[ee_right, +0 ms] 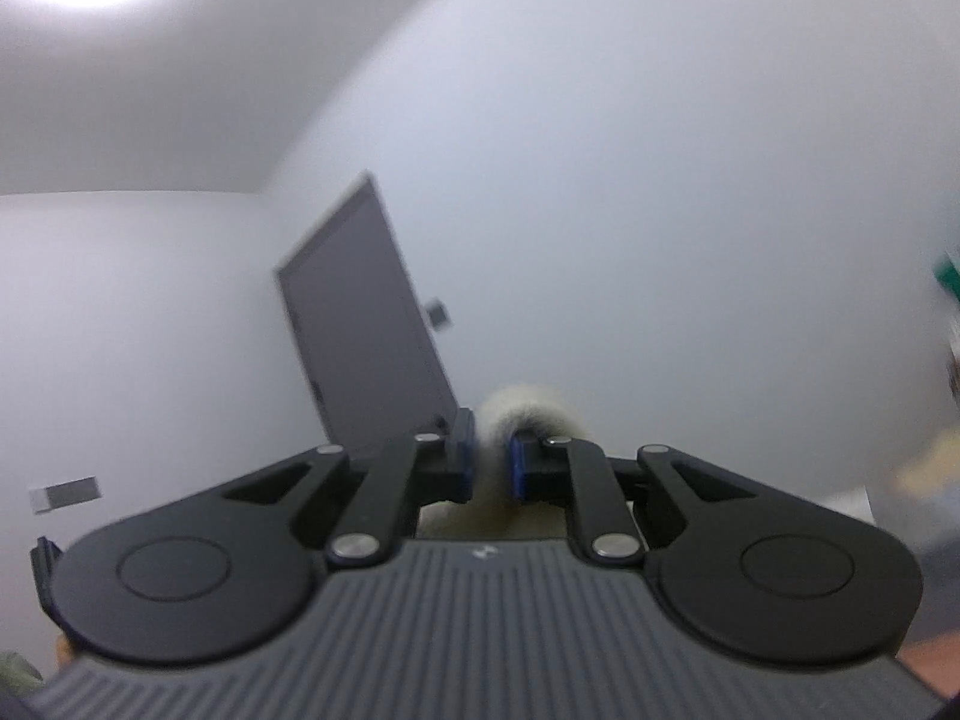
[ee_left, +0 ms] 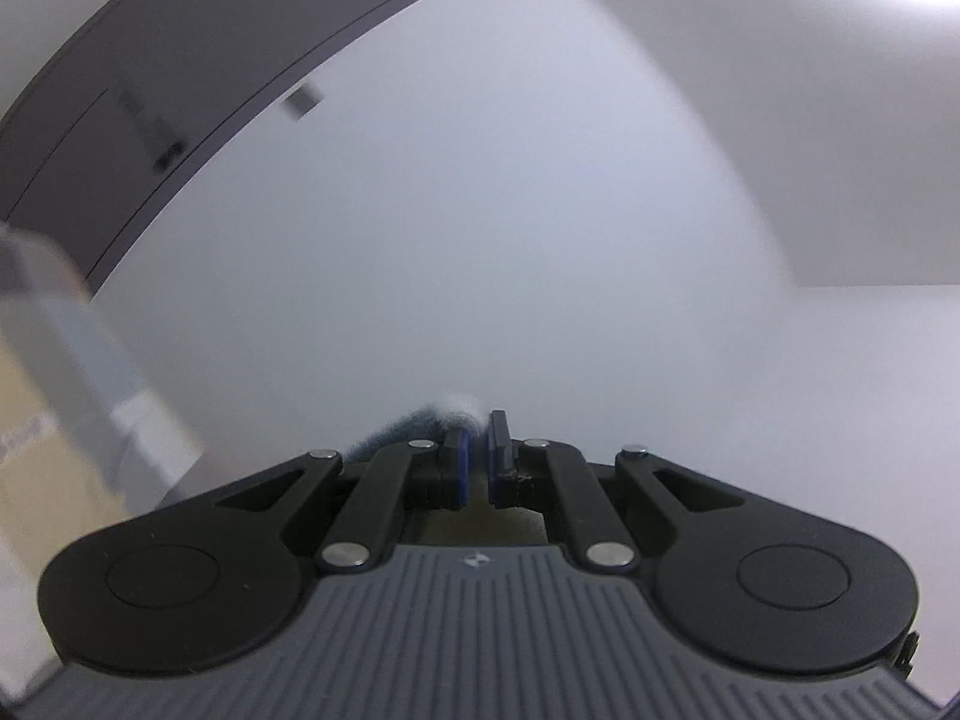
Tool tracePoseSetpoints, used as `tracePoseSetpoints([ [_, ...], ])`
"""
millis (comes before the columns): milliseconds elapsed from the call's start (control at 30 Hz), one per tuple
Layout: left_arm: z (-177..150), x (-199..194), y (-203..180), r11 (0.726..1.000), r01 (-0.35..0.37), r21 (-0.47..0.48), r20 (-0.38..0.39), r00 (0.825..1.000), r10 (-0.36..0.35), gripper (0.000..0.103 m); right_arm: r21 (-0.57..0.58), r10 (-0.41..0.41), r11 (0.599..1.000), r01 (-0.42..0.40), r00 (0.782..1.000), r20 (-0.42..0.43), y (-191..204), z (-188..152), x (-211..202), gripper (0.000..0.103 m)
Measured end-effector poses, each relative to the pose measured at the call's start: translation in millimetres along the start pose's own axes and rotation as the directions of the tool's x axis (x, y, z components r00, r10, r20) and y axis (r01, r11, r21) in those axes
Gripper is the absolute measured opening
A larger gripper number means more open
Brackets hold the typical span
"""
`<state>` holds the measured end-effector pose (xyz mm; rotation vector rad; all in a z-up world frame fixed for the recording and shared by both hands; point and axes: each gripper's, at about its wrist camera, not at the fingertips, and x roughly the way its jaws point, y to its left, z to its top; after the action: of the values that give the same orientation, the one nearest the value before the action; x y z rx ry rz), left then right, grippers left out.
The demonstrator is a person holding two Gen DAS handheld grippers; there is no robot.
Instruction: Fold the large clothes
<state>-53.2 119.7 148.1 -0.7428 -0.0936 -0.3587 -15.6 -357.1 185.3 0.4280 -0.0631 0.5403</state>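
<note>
Both raised, aimed slightly above level at a white wall (ee_left: 540,240). Left gripper (ee_left: 477,459) pinched tight on a dark blue-and-white fuzzy garment (ee_left: 420,420) edge. Right gripper (ee_right: 492,462) clamped narrowly on its cream fleece fold (ee_right: 528,408). Dark door (ee_right: 366,312) behind.

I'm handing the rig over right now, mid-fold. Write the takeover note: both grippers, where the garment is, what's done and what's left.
Left gripper: shut, pinching dark blue and white fuzzy fabric.
Right gripper: shut on a cream fleecy fold bulging above its pads.
Both wrist views look at the wall and a grey door; no table or rest of the garment shows.
Done: both grippers have a grip, garment raised.
Left: lay it out and make the folds; none visible yet.
</note>
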Motion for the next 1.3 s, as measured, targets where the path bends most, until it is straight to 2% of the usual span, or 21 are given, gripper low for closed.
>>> tracePoseSetpoints([
  [100, 32, -3, -27, 0.997, 0.063, 0.033, 0.043, 0.997, -0.064, 0.006, -0.051, 0.045, 0.998, -0.042, 0.998, 0.053, 24, 42, -4, 0.015],
  [167, 52, 2, -42, 0.995, 0.080, 0.054, 0.059, 0.995, -0.083, 0.006, -0.083, 0.058, 0.995, -0.052, 0.995, 0.075, 40, 70, -2, 0.015],
  [267, 70, 23, -53, 0.995, 0.068, 0.073, 0.045, 0.996, -0.071, 0.006, -0.101, 0.019, 0.995, -0.014, 0.999, 0.048, 53, 107, 20, 0.015],
  [333, 71, 44, -52, 0.994, 0.024, 0.103, 0.034, 0.999, -0.028, 0.007, -0.079, -0.035, 0.996, 0.034, 0.999, -0.004, 47, 120, 48, 0.015],
  [400, 64, 69, -37, 0.994, -0.024, 0.104, 0.013, 1.000, 0.022, 0.007, -0.070, -0.083, 0.994, 0.078, 0.994, -0.074, 30, 117, 83, 0.015],
  [500, 42, 104, -5, 0.989, -0.100, 0.107, -0.021, 0.994, 0.103, 0.007, -0.091, -0.161, 0.985, 0.148, 0.974, -0.159, -8, 87, 139, 0.015],
  [667, -9, 178, 81, 0.966, -0.230, 0.116, -0.068, 0.969, 0.239, 0.007, -0.096, -0.227, 0.973, 0.209, 0.945, -0.236, -62, 26, 199, 0.015],
  [800, -43, 248, 165, 0.942, -0.327, 0.072, -0.144, 0.931, 0.334, 0.007, -0.098, -0.262, 0.965, 0.243, 0.916, -0.305, -109, -34, 255, 0.015],
  [967, -97, 334, 266, 0.900, -0.425, 0.093, -0.243, 0.867, 0.435, 0.007, -0.106, -0.313, 0.949, 0.296, 0.860, -0.402, -183, -116, 335, 0.015],
  [1100, -138, 385, 326, 0.875, -0.460, 0.150, -0.293, 0.825, 0.484, 0.007, -0.101, -0.345, 0.936, 0.337, 0.821, -0.454, -240, -193, 384, 0.015],
  [1233, -174, 421, 370, 0.839, -0.495, 0.227, -0.346, 0.764, 0.544, 0.007, -0.150, -0.374, 0.925, 0.349, 0.769, -0.518, -272, -255, 420, 0.016],
  [1300, -187, 421, 383, 0.821, -0.511, 0.254, -0.368, 0.734, 0.570, 0.007, -0.189, -0.385, 0.922, 0.338, 0.741, -0.550, -275, -278, 429, 0.016],
])
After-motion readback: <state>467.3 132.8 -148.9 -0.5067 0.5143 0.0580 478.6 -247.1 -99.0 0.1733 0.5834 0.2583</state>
